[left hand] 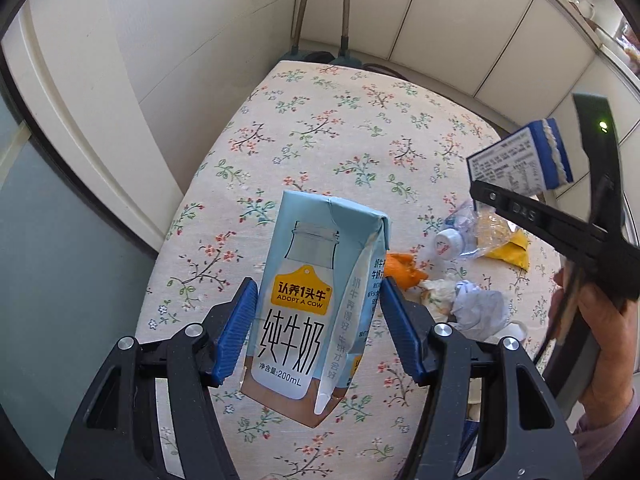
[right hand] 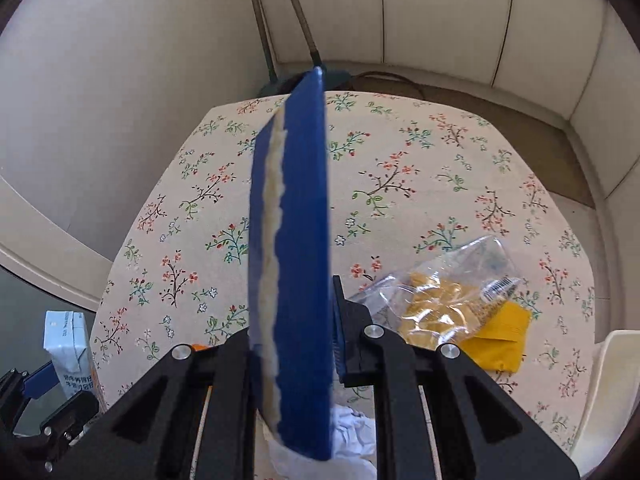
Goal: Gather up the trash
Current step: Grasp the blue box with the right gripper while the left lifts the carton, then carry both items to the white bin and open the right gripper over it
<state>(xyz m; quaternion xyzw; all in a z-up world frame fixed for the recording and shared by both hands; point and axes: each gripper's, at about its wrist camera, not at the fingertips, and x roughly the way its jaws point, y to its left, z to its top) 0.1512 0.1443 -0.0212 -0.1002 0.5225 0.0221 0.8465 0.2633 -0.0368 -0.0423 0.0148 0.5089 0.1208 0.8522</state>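
Observation:
A light blue 200 mL milk carton hangs upright over the flowered tablecloth, and my left gripper is shut on it, its blue pads pressing both sides. The same carton shows at the lower left of the right wrist view. My right gripper is shut on a flattened blue cardboard box with a torn white edge, held on edge above the table. From the left wrist view that box and the right gripper are raised at the right, with a hand below.
Trash lies on the table's right side: a clear and yellow plastic bag, a crushed bottle with a white cap, orange peel and crumpled white paper. Two mop handles lean on the back wall. A white chair stands at the right.

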